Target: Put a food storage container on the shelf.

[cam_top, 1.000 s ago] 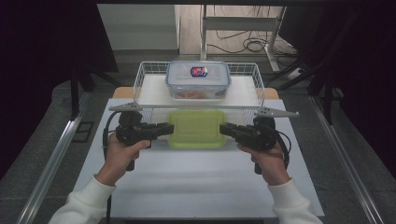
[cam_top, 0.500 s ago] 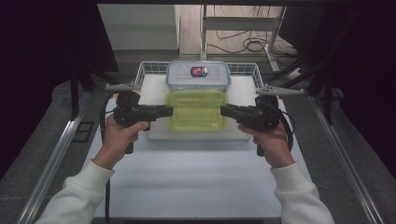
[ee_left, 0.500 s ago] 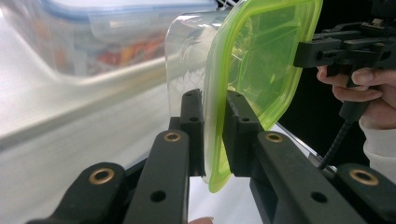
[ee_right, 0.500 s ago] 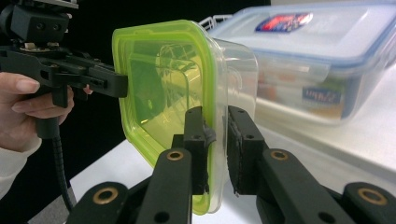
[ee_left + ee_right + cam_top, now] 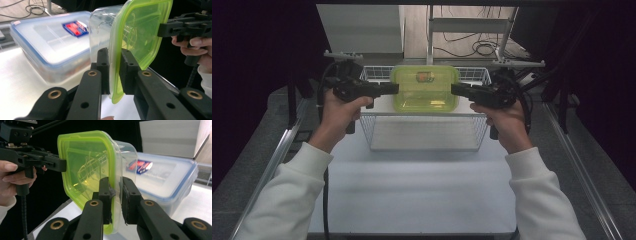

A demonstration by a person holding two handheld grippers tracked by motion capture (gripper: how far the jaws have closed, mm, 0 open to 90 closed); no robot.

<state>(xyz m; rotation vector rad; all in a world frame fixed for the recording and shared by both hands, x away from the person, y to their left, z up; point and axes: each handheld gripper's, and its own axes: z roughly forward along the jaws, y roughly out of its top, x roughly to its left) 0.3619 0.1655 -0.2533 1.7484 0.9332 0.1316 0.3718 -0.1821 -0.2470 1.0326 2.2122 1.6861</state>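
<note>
From above, we see the green-lidded container (image 5: 425, 89) held over the wire basket (image 5: 424, 134), the left gripper (image 5: 393, 89) and right gripper (image 5: 455, 89) each clamped on one of its ends. In the left gripper view, our jaws pinch the lid's rim, with a blue-rimmed container (image 5: 50, 45) just behind. In the right gripper view, the jaws squeeze the opposite rim.

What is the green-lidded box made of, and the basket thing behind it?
The green-lidded box looks like plastic: its lid is glossy, see-through green, and the tub under it is clear, as the left gripper view shows. The wire basket seems to be thin metal wire with a white coating, since it forms an open grid. The blue-rimmed box also looks like cloudy plastic.
</note>
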